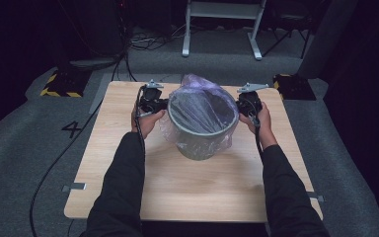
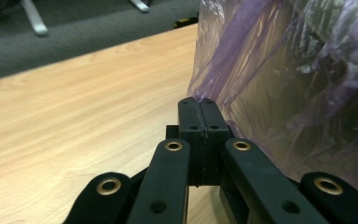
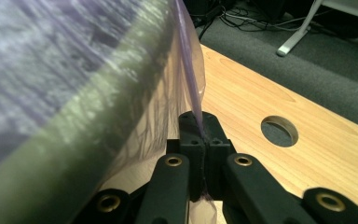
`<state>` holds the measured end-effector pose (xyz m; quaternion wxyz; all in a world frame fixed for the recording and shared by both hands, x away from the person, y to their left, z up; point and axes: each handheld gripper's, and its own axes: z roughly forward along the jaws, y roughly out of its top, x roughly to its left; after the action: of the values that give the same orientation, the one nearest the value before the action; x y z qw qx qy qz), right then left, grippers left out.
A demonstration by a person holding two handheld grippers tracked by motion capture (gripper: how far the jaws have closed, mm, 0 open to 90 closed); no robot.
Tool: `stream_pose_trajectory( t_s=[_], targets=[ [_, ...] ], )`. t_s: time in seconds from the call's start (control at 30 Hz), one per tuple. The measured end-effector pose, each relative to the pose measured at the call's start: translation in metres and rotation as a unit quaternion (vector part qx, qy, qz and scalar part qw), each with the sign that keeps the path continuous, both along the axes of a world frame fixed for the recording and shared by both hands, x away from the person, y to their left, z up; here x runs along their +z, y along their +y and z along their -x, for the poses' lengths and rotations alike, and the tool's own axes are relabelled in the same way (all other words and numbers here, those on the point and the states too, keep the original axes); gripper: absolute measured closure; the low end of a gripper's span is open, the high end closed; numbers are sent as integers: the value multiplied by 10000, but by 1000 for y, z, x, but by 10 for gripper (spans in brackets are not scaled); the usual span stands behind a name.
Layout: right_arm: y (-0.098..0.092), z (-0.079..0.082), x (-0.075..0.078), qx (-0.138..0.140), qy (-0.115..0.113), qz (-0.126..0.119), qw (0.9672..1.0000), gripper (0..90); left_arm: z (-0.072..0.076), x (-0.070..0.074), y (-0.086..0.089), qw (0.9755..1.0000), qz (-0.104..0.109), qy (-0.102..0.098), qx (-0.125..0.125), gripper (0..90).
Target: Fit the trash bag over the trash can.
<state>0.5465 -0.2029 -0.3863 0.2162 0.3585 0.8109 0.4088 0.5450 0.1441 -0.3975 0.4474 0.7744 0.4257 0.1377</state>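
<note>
Purple plastic bag [image 1: 197,106]: a thin translucent liner, seen draped over the rim of a grey bin [image 1: 202,143] that stands upright near the middle of the wooden table [image 1: 187,192], slightly toward twelve o'clock in the high view. The film is stretched across the bin's mouth and hangs loosely down its outer wall.

Left gripper [image 1: 162,104]: placed at nine o'clock of the bin, just beside the rim, and carried by the left hand [image 1: 147,121]. In the left gripper view its jaws are seen pressed together, with the edge of the bag [image 2: 261,65] meeting their tips [image 2: 199,112]; the film appears pinched there, though the contact line is narrow.

Right gripper [image 1: 241,106]: placed at three o'clock of the bin, carried by the right hand [image 1: 262,126]. In the right gripper view its jaws are closed, and a fold of the bag [image 3: 186,70] is seen running down into the seam between them [image 3: 200,128]; the bin's rim [image 3: 88,116] lies at nine o'clock of the jaws.

A round hole [image 3: 279,131] in the tabletop is seen at three o'clock of the right jaws.
</note>
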Motion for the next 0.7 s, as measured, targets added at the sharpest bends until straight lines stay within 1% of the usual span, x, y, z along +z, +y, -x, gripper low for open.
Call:
stream_pose_trajectory(
  t_s=[0.03, 0.07, 0.1, 0.17, 0.2, 0.23, 0.3, 0.37, 0.4, 0.43, 0.53, 0.6, 0.67, 0.7],
  targets=[
    [0, -1, 0, -21, 33, -6, 10000, 900, -1, 0, -1, 10000, -30, 24, 30, 897],
    [0, -2, 0, -37, 40, -14, 10000, 900, -2, 0, -2, 10000, -12, 61, 66, 897],
    [0, -3, 0, -79, 65, -19, 9999, 900, -3, 0, -3, 9999, 16, 110, 80, 897],
    [0, -5, 0, -198, 104, -45, 9997, 900, -5, 1, -3, 9998, 3, 164, 97, 897],
    [0, -5, -1, -222, 102, -48, 9997, 900, -6, 1, -4, 9998, -24, 160, 97, 897],
    [0, -6, -1, -222, 115, -54, 9997, 900, -7, 1, -4, 9998, -7, 172, 105, 897],
    [2, -8, -3, -217, 229, -60, 9995, 900, -10, 1, -5, 9995, -26, 304, 57, 897],
    [3, -9, -4, -245, 298, -58, 9992, 900, -12, 1, -6, 9994, -57, 319, 143, 897],
    [3, -10, -4, -252, 327, -71, 9991, 900, -12, 1, -6, 9993, -48, 337, 123, 897],
    [3, -11, -5, -260, 360, -86, 9990, 900, -13, 0, -7, 9991, 6, 410, 121, 897],
    [1, -13, -8, -261, 451, -114, 9986, 899, -14, -3, -8, 9989, 23, 468, 67, 897],
    [0, -14, -11, -271, 502, -147, 9983, 899, -17, -6, -8, 9987, 14, 495, 147, 896],
    [0, -16, -14, -319, 578, -103, 9978, 899, -19, -11, -7, 9980, -25, 587, 250, 896],
    [0, -17, -15, -355, 601, -79, 9975, 899, -20, -14, -7, 9976, 3, 633, 267, 896]
  ],
)
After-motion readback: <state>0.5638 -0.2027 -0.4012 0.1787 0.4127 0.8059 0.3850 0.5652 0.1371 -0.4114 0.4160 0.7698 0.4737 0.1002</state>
